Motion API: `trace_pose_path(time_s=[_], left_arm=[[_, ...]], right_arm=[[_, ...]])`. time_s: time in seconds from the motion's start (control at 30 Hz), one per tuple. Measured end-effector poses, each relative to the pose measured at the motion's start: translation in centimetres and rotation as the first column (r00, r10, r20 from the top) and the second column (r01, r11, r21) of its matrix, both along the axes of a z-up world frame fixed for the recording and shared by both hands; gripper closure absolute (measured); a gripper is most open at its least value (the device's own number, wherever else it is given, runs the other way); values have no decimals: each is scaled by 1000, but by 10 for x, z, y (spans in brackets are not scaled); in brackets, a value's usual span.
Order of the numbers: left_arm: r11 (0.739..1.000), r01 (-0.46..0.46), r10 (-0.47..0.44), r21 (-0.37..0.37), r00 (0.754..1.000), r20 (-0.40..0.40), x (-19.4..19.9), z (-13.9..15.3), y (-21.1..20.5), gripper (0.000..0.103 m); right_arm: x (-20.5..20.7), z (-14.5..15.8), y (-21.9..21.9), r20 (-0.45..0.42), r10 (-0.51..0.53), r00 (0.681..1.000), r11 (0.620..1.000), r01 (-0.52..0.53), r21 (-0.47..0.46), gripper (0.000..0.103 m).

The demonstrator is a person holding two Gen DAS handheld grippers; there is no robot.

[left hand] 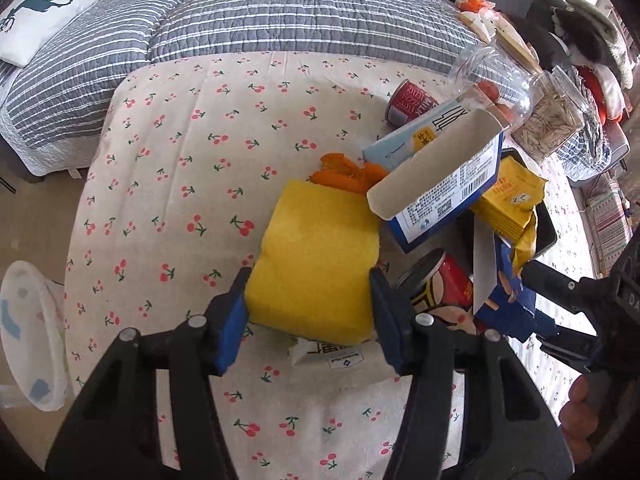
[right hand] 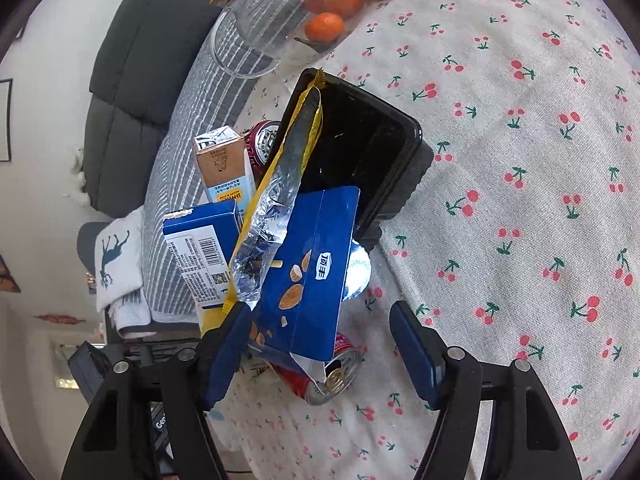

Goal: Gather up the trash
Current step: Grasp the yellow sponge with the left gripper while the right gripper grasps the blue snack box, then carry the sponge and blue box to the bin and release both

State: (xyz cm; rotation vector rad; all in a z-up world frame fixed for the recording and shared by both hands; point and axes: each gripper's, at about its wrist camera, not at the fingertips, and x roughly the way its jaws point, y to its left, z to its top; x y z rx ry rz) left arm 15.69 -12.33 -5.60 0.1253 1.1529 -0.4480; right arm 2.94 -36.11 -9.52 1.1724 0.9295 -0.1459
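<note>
My left gripper (left hand: 308,292) is shut on a yellow sponge (left hand: 316,256), held over the cherry-print tablecloth (left hand: 180,152). Trash is heaped just right of it: orange peel (left hand: 344,174), an open blue-and-white carton (left hand: 444,184), a yellow snack bag (left hand: 508,200), a red can (left hand: 440,284) and a blue almond-snack box (right hand: 308,276). My right gripper (right hand: 320,328) is open, its jaws on either side of the blue box's lower end. The box leans on the foil-lined yellow bag (right hand: 276,200), a black tray (right hand: 360,152) and a red can (right hand: 324,376).
A glass jar of oranges (right hand: 296,16) and a jar of seeds (left hand: 552,120) stand at the table's far side. A second red can (left hand: 412,102) lies nearby. A white bin (left hand: 28,336) sits off the table's left edge. A grey striped sofa (left hand: 280,12) lies beyond.
</note>
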Motion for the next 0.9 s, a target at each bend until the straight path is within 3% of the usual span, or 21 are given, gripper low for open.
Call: trace_pose_path(time_s=[0.17,0.33,0.5,0.73,0.9], left_arm=[[1000,-10,10,-24,1000,-3,-4,7,9,45],[997,-37,37,-64,999,-7,-6,22,24,46],[990,-65,62,-129,998,-24,-8,36,46,46],[977,-120,123,-176,992,5,-6,54,87,46],[963,-175,173,-206,985,-26,-2,54,121,45]], right_arm=[[5,2,8,62,16,998,999,-18,31,89],[-5,32,14,123,38,992,999,-33,-41,98],[-15,45,15,171,40,985,999,-38,-15,99],[-26,90,27,283,88,955,979,-31,-200,100],[-31,91,29,268,121,956,964,-49,-261,100]])
